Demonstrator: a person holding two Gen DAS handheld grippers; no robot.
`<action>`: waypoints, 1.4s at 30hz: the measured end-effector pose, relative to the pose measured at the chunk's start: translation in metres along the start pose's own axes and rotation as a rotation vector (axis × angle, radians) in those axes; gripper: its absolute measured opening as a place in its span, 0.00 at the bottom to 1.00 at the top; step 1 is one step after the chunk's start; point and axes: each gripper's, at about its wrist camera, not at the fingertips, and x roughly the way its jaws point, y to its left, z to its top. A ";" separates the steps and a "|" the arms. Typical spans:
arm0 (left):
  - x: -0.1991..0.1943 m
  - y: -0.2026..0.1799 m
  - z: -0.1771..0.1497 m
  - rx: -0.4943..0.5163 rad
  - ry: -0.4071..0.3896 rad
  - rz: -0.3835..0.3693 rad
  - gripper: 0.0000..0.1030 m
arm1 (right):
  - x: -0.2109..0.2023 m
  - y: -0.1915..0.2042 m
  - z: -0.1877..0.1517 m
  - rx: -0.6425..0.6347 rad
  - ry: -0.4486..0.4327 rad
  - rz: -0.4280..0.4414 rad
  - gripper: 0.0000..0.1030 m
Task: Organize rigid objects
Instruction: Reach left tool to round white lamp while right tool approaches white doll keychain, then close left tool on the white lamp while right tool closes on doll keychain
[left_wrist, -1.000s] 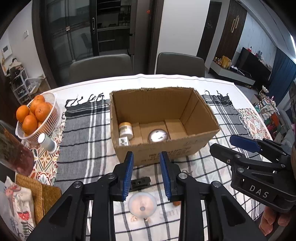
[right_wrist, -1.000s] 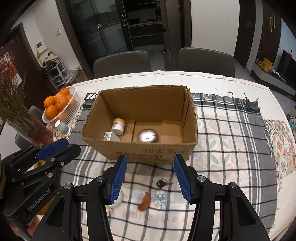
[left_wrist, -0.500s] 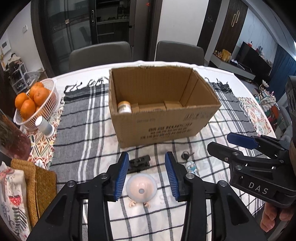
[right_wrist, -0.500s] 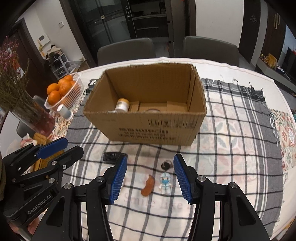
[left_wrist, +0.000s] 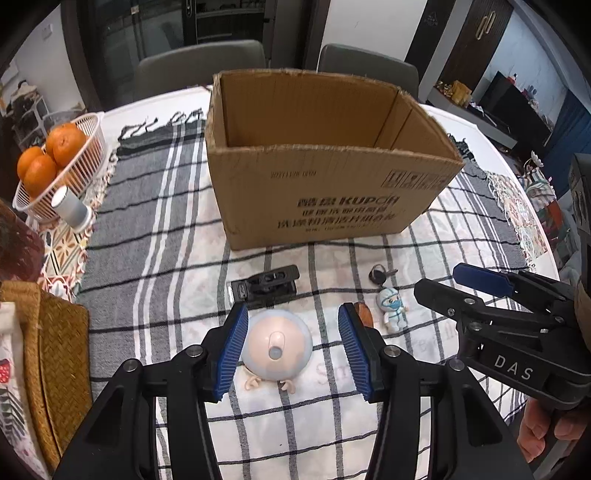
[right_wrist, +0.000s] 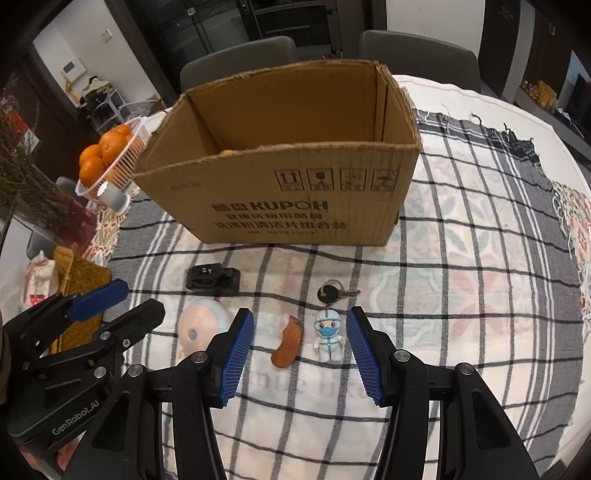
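Observation:
An open cardboard box (left_wrist: 325, 184) (right_wrist: 295, 199) stands on the checked cloth. In front of it lie a pale round doll head (left_wrist: 277, 347) (right_wrist: 201, 328), a black clip (left_wrist: 267, 284) (right_wrist: 212, 277), a brown curved piece (right_wrist: 286, 345), a small masked figurine (left_wrist: 391, 308) (right_wrist: 330, 336) and a black key (left_wrist: 380, 275) (right_wrist: 332, 291). My left gripper (left_wrist: 293, 347) hangs low over the doll head, its jaws opening on either side of it without touching. My right gripper (right_wrist: 299, 350) is open, with the brown piece and the figurine between its fingers, untouched.
A white basket of oranges (left_wrist: 55, 162) (right_wrist: 110, 155) and a small grey cylinder (left_wrist: 72, 212) sit at the left. A woven mat (left_wrist: 48, 354) lies at the near left, beside a dark vase of dried flowers (right_wrist: 44, 206). Two grey chairs (left_wrist: 199, 62) stand behind the table.
Both grippers have sunk toward the cloth, so the box's inside is now hidden behind its front wall. The left jaws have widened around the doll head. The right jaws kept their width.

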 end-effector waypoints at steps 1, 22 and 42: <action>0.003 0.001 -0.001 0.000 0.008 0.000 0.54 | 0.003 -0.001 0.000 0.001 0.006 -0.003 0.52; 0.056 0.007 -0.020 0.003 0.156 0.012 0.62 | 0.053 -0.012 -0.013 0.009 0.116 -0.029 0.52; 0.089 0.006 -0.027 0.025 0.218 0.046 0.66 | 0.084 -0.032 -0.017 0.033 0.164 -0.043 0.46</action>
